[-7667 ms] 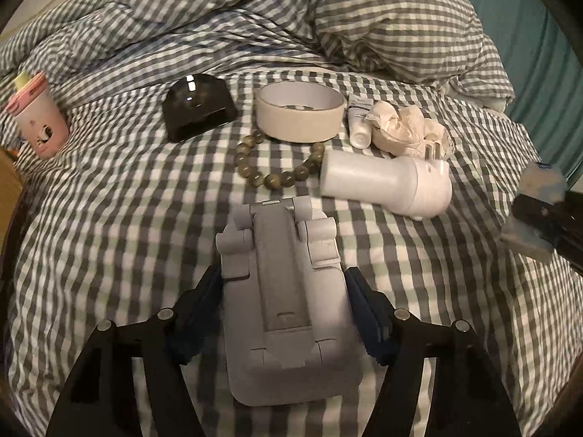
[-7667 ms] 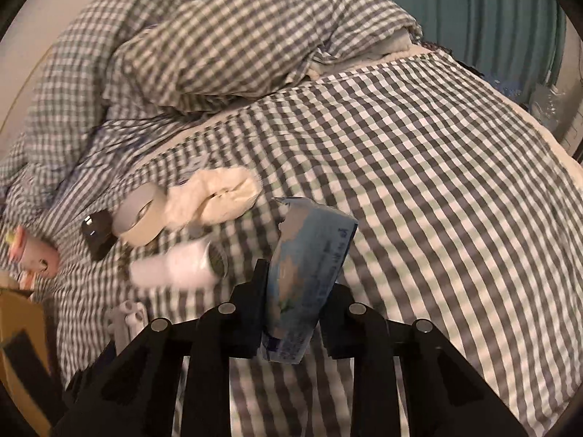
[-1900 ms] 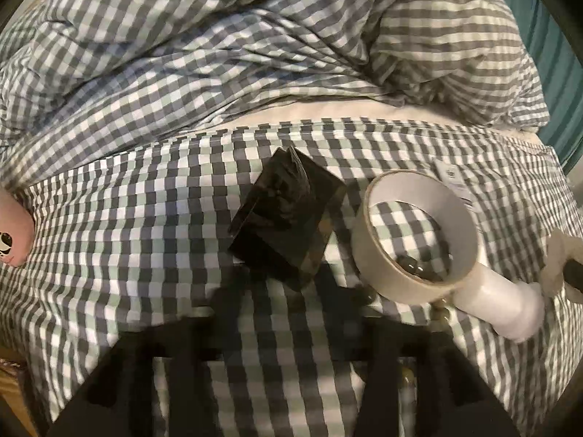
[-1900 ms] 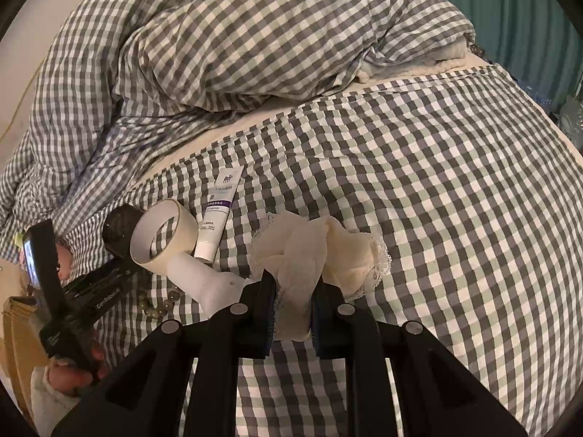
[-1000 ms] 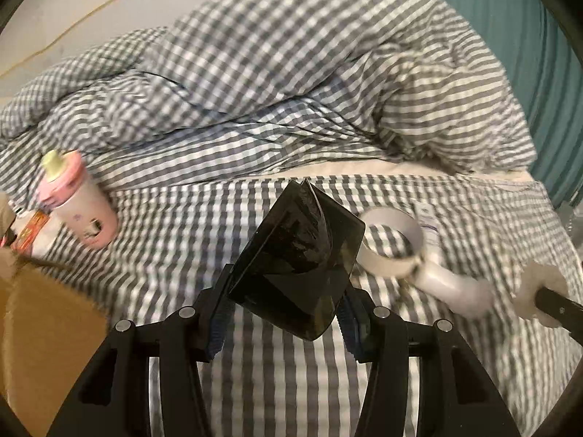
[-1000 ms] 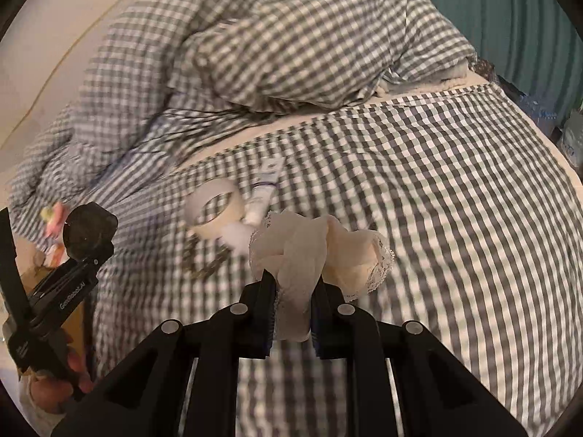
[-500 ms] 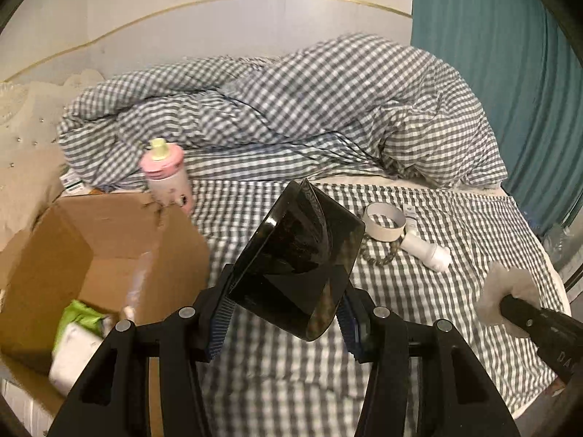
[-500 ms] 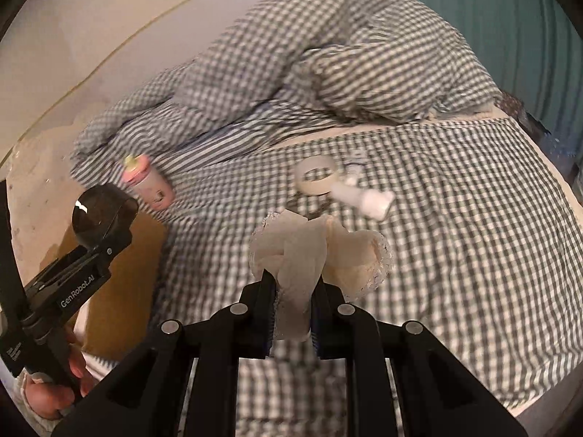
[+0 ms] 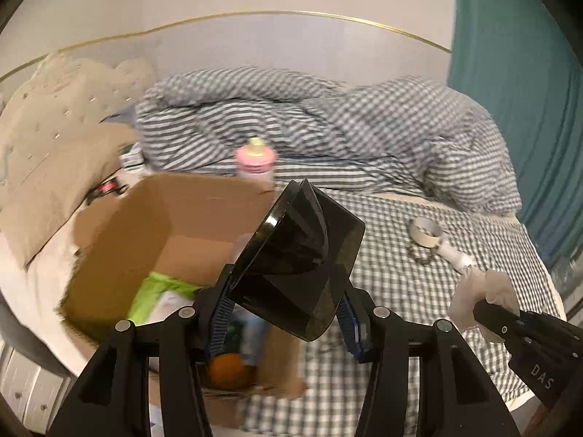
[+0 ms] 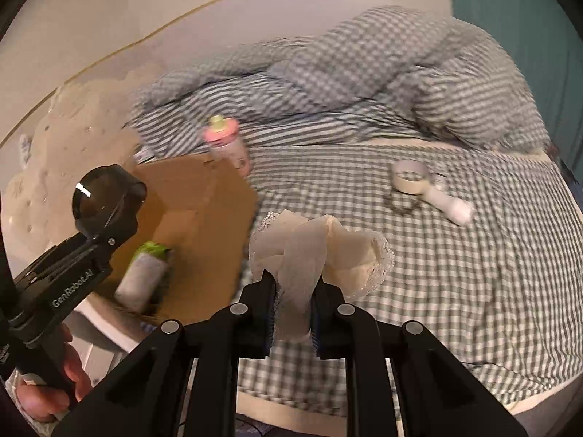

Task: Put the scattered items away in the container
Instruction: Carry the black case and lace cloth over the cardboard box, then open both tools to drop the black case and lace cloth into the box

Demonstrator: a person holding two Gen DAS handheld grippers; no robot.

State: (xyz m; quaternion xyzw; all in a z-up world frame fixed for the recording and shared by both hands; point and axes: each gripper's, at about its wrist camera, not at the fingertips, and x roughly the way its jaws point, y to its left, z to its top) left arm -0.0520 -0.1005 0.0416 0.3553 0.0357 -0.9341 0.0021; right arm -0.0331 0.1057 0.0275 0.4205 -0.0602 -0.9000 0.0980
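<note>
1. On the bed [image 10: 455, 273], a grey-and-white checked cover spreads wide, with a rumpled duvet [image 9: 328, 123] of the same check heaped along its far side under a pale wall.
2. At the bed's left edge stands an open cardboard box [image 9: 153, 218], flaps raised; inside lie a white roll with a green wrapper [image 10: 144, 273], an orange round thing [image 9: 227, 367] and other blurred items.
3. Held over the box's right side, the left hand-held gripper [image 9: 284, 313] is clenched on a dark glossy black object [image 9: 298, 266], tilted, its pointed top toward the duvet. From the right wrist view the same gripper [image 10: 105, 218] shows above the box's near-left corner, a person's hand [image 10: 47, 393] on its handle.
4. The right hand-held gripper [image 10: 291, 313] is pinched tight on a cream lace-edged cloth [image 10: 320, 251], bunched and raised above the bed just right of the box.
5. A pink bottle with a yellow-green tip [image 10: 226, 142] stands behind the box's far wall.
6. Far to the right on the cover lie a roll of tape [image 10: 410, 176], a white cylindrical device [image 10: 450, 205] touching it, and a bead bracelet [image 10: 400, 205] just beside both, well apart from the box.
</note>
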